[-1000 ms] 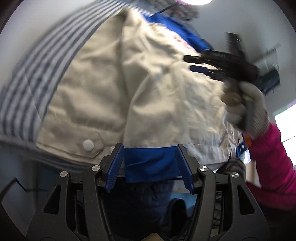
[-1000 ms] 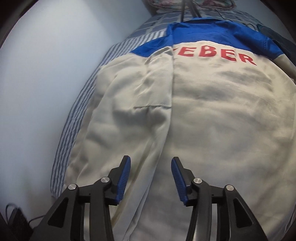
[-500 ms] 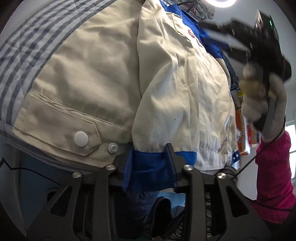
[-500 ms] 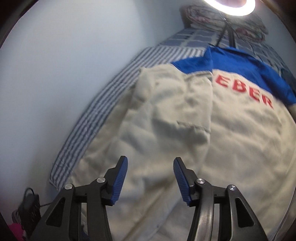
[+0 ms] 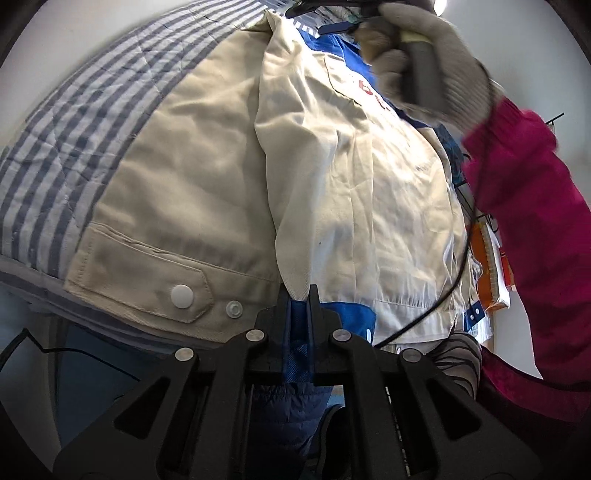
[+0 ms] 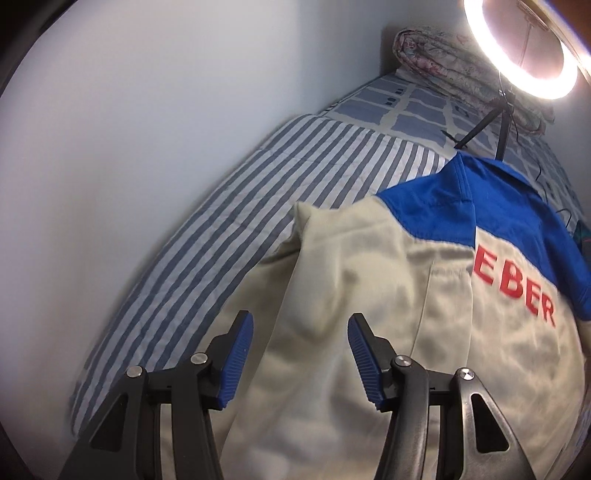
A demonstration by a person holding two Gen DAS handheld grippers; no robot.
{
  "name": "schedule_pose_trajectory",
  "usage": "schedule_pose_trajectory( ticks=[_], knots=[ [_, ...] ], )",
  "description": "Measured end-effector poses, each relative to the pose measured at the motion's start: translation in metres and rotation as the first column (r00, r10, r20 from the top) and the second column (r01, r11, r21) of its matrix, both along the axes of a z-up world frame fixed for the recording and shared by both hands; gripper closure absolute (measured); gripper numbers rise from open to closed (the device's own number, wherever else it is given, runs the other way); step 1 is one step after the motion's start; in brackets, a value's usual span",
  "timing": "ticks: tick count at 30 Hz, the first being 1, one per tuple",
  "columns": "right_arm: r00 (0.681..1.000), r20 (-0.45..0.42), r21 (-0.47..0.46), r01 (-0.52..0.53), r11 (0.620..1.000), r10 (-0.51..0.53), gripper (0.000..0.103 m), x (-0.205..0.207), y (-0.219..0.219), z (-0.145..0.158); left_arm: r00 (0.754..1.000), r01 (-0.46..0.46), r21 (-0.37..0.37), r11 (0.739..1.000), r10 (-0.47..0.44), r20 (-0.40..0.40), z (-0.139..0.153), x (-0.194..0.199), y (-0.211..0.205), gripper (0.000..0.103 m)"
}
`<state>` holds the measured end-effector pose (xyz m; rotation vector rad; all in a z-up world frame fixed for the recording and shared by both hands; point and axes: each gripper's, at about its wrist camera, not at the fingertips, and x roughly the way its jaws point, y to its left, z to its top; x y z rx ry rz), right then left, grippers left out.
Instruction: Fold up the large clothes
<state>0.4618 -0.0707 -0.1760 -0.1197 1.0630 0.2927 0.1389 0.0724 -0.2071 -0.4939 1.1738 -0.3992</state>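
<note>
A cream work jacket with a blue yoke and red letters lies back-up on a striped bed sheet. A sleeve is folded in over its back. My left gripper is at the near hem, its jaws closing tight with the blue hem band pinched between the pads. My right gripper hovers open over the folded sleeve near the shoulder, nothing between its fingers. It also shows in the left wrist view, right gripper, held by a gloved hand in a magenta sleeve.
A pale wall runs along the bed's left side. A ring light on a small tripod and a rolled floral quilt sit at the bed's far end. A black cable trails over the jacket's right hem.
My left gripper has shut on the blue hem band it was straddling. My right gripper has travelled up along the jacket toward the shoulder and the bed's far end, staying open.
</note>
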Motion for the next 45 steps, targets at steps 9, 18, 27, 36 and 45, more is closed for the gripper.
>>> schedule_pose_trajectory(
  ticks=[9,18,27,36,45],
  knots=[
    [0.997,-0.011,-0.157,0.075,0.985,-0.077,0.052,0.061,0.022,-0.036,1.000,-0.005,0.016,1.000,0.005,0.008,0.001,-0.001,0.005,0.099],
    [0.997,-0.012,-0.120,0.080,0.990,-0.082,0.100,0.079,0.030,-0.024,0.995,-0.085,0.090,0.992,0.080,0.062,0.014,-0.016,0.037,0.100],
    [0.996,-0.040,-0.077,0.082,0.994,-0.085,0.100,0.099,0.057,-0.034,0.983,-0.185,0.165,0.969,0.181,0.038,0.003,-0.007,0.072,0.100],
    [0.995,-0.061,0.055,0.084,0.995,-0.080,0.068,0.104,0.049,-0.048,0.981,-0.188,0.229,0.955,0.194,-0.005,-0.010,0.001,0.065,0.094],
    [0.998,0.021,0.186,-0.058,0.981,0.055,0.060,0.006,0.006,0.009,0.965,-0.260,0.156,0.953,0.251,0.079,0.020,0.004,0.083,0.066]
  ],
)
